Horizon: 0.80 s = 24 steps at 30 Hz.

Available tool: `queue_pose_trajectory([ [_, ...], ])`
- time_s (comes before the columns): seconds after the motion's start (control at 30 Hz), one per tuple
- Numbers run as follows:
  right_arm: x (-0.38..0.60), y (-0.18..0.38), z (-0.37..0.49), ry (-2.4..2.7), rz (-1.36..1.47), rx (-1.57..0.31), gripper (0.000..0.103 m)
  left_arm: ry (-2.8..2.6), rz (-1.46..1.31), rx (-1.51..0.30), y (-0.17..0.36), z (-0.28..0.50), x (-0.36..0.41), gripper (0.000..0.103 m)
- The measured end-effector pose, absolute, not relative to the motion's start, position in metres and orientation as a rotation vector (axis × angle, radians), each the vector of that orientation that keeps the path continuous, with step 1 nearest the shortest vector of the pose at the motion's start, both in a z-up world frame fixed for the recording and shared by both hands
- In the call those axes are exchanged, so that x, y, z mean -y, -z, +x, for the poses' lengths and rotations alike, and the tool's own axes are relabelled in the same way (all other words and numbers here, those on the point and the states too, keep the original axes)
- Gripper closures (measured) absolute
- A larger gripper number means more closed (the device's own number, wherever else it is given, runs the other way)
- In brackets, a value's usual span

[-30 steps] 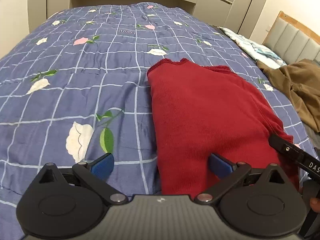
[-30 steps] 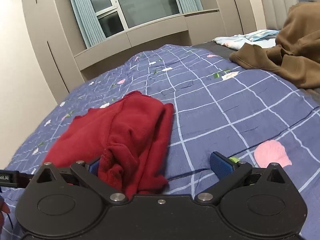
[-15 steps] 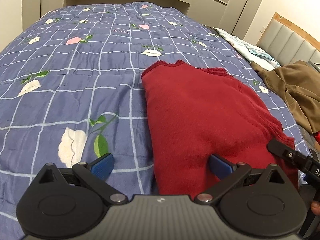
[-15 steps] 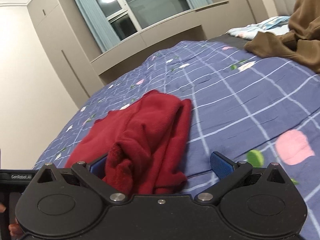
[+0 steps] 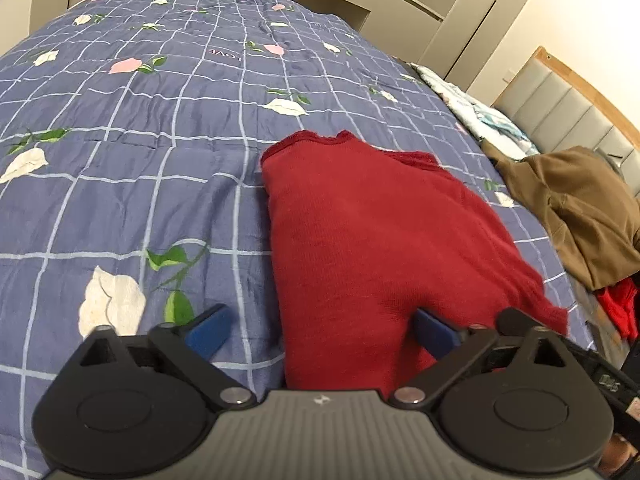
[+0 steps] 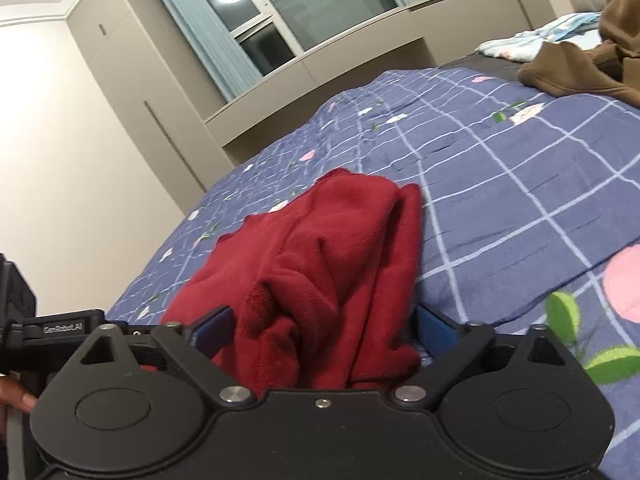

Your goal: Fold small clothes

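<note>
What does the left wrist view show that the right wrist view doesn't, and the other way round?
Left wrist only: the padded headboard and a bright red item beside the brown garment.
Right wrist only: the window with blue curtains.
Both: the red garment on the blue floral quilt, its near edge between the closing jaws of the left gripper and right gripper.

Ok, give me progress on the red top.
Done: the red top lies on the quilt, apparently folded lengthwise. In hand: the left gripper and right gripper straddle its near edge, jaws closing, not yet gripping. Left: fold it over; the brown garment lies unfolded.
</note>
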State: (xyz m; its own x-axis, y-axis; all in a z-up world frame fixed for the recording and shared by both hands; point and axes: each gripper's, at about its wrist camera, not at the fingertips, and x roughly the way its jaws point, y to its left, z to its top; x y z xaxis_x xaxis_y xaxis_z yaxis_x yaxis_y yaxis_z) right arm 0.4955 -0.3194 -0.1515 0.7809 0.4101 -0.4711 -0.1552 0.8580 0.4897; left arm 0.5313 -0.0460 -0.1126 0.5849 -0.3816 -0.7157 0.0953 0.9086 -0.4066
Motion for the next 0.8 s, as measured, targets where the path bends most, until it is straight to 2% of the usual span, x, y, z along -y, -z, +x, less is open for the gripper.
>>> queue_pose_trajectory([
  [0.07,0.32,0.151,0.494,-0.302,0.445,-0.597,0.016,0.305,-0.367,-0.907,0.111,0.532,0.047,0.024],
  [0.13,0.32,0.151,0.493,-0.292,0.44,-0.592,0.022,0.319,-0.39,-0.909,0.11,0.532,0.047,0.031],
  [0.3,0.317,0.151,0.492,-0.29,0.412,-0.585,0.034,0.306,-0.402,-0.919,0.112,0.535,0.047,0.031],
  [0.37,0.315,0.151,0.491,-0.29,0.403,-0.583,0.039,0.293,-0.405,-0.936,0.114,0.536,0.047,0.021],
  [0.47,0.314,0.15,0.491,-0.288,0.393,-0.586,0.041,0.283,-0.419,-0.959,0.117,0.539,0.046,0.021],
  [0.7,0.3,0.147,0.492,-0.243,0.313,-0.607,0.046,0.292,-0.436,-0.99,0.115,0.542,0.049,0.038],
  [0.8,0.297,0.145,0.493,-0.228,0.313,-0.618,0.051,0.274,-0.414,-0.993,0.11,0.543,0.053,0.049],
])
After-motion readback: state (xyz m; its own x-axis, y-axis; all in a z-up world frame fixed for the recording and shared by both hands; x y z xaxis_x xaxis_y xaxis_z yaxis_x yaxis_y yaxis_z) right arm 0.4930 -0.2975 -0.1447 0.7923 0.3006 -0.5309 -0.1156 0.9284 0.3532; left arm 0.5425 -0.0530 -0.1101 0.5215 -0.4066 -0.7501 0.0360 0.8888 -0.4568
